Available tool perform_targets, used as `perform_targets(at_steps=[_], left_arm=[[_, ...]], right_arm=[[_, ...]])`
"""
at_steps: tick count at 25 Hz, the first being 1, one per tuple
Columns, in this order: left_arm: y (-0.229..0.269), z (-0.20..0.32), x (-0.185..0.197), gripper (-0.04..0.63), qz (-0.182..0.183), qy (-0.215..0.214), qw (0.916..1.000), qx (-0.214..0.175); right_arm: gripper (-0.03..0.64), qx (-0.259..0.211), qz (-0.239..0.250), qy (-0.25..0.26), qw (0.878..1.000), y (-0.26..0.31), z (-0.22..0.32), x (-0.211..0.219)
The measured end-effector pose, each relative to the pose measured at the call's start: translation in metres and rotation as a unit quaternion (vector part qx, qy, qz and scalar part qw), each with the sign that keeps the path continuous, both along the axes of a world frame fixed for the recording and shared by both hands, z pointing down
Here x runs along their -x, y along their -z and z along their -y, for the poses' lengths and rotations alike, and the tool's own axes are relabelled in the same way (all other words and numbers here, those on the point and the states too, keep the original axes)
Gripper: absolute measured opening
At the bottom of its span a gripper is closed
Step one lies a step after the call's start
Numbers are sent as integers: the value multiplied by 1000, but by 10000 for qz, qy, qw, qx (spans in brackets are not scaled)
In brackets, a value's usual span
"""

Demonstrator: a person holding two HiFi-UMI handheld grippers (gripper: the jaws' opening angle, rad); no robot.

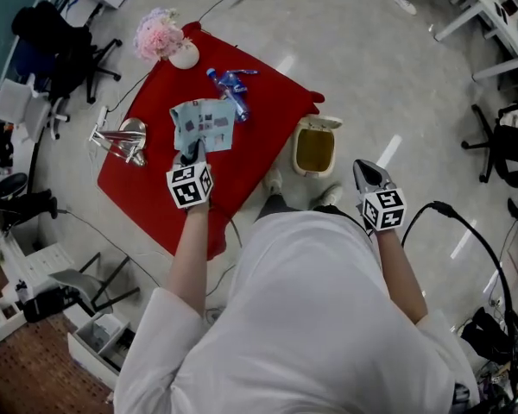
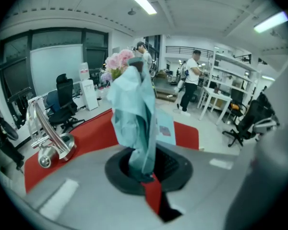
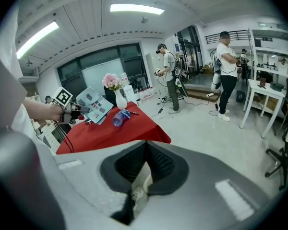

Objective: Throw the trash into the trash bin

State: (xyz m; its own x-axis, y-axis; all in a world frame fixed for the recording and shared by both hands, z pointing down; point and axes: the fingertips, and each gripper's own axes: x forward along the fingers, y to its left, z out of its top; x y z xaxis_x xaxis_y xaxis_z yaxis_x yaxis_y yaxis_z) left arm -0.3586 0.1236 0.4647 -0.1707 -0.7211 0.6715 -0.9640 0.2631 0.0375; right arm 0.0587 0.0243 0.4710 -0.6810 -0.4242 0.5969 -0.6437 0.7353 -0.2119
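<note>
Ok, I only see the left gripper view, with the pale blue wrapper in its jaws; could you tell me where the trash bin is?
Observer: The trash bin stands on the floor beside the red table's right edge in the head view.
Operator: Thanks; is the right gripper free?
Observer: Yes, it is shut and empty.
Operator: Any other trash?
Observer: A blue bottle lies on the table beyond the wrapper.

— Head camera?
— Steeply down over the red table point(image 1: 155, 188).
— The others?
— Riding my left tongs point(image 1: 190, 152) and right tongs point(image 1: 369, 171), close behind the jaws, facing outward. All share that table.
</note>
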Motion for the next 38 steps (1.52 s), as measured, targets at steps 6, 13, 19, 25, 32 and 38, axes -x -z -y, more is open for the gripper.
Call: perform_targets(at_steps=[6, 13, 19, 25, 32, 38], left_arm=[[-2, 26, -40, 8, -27, -490, 9988, 40], [-11, 54, -83, 8, -78, -1104, 9938, 132], [-25, 74, -129, 8, -216, -1603, 9866, 233], [-36, 85, -169, 8, -251, -2054, 9777, 353], [-52, 92, -209, 8, -305, -2434, 9682, 499], [-83, 95, -238, 8, -375, -2633, 9615, 690]], right_arm=[[2, 43, 1, -215, 9998, -3, 0, -24], [2, 108, -33, -615, 9980, -8, -6, -56], [2, 172, -74, -911, 9957, -11, -14, -82], [2, 244, -82, -1134, 9932, -15, -20, -102], [2, 295, -127, -1300, 9910, -17, -23, -128], [2, 364, -195, -1407, 9892, -24, -23, -149]])
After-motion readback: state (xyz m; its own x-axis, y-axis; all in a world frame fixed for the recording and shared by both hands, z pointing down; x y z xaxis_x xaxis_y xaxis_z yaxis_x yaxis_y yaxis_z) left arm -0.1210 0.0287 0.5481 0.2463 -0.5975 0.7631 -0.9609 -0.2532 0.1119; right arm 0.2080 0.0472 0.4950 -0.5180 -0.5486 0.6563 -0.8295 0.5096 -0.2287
